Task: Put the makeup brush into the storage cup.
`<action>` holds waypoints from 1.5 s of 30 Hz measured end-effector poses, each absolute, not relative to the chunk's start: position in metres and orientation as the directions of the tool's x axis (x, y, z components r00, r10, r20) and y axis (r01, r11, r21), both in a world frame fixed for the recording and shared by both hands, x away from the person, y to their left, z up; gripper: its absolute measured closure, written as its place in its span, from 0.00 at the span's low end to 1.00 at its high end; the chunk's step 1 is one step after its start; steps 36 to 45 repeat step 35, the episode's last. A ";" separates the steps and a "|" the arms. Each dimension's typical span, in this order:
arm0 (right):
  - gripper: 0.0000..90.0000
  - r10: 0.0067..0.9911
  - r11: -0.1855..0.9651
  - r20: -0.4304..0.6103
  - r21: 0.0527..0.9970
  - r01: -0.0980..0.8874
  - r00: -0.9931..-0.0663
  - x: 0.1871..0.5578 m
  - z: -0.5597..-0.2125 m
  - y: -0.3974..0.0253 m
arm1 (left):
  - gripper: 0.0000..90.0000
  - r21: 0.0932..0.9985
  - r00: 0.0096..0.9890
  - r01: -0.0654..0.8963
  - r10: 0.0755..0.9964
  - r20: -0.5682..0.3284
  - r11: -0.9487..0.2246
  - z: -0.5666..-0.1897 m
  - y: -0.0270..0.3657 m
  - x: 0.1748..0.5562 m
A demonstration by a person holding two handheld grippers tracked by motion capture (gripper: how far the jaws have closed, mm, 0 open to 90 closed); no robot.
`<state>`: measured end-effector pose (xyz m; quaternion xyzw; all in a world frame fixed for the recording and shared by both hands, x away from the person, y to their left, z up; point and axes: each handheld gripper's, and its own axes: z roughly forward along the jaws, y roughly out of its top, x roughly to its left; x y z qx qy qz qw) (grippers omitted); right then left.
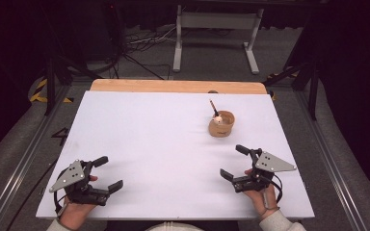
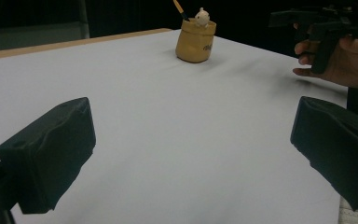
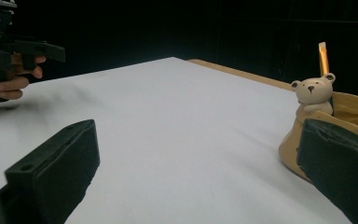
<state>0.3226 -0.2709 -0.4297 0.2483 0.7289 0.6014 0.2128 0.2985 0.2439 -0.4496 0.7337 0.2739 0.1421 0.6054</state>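
Observation:
A tan holder (image 1: 221,124) stands on the white table top (image 1: 164,139), right of centre. It carries a small white bear figure (image 1: 217,118) and a pencil (image 1: 213,107) that leans to the far left. My left gripper (image 1: 110,173) rests near the front left corner, open and empty. My right gripper (image 1: 232,162) sits near the front right, open and empty, a short way in front of the holder. In the left gripper view the holder (image 2: 195,44) is far ahead between the jaws. In the right gripper view the holder (image 3: 354,109) and its bear (image 3: 313,93) are close, partly behind the right jaw.
A wooden strip (image 1: 178,86) runs along the table's far edge. Beyond it stand a white metal frame (image 1: 217,29) and cables on the floor. The other hand's gripper shows at the upper right of the left gripper view (image 2: 317,28) and the upper left of the right gripper view (image 3: 9,46).

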 end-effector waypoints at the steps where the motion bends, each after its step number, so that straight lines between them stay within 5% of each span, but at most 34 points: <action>1: 0.00 0.618 0.155 -0.014 0.983 0.104 -0.786 0.322 -0.431 -0.270 | 0.01 0.965 0.816 0.226 0.566 -0.114 -0.131 -0.450 0.243 0.299; 45: 0.00 0.635 0.208 -0.051 0.972 0.107 -0.771 0.322 -0.447 -0.263 | 0.00 0.962 0.835 0.240 0.534 -0.134 -0.133 -0.461 0.245 0.309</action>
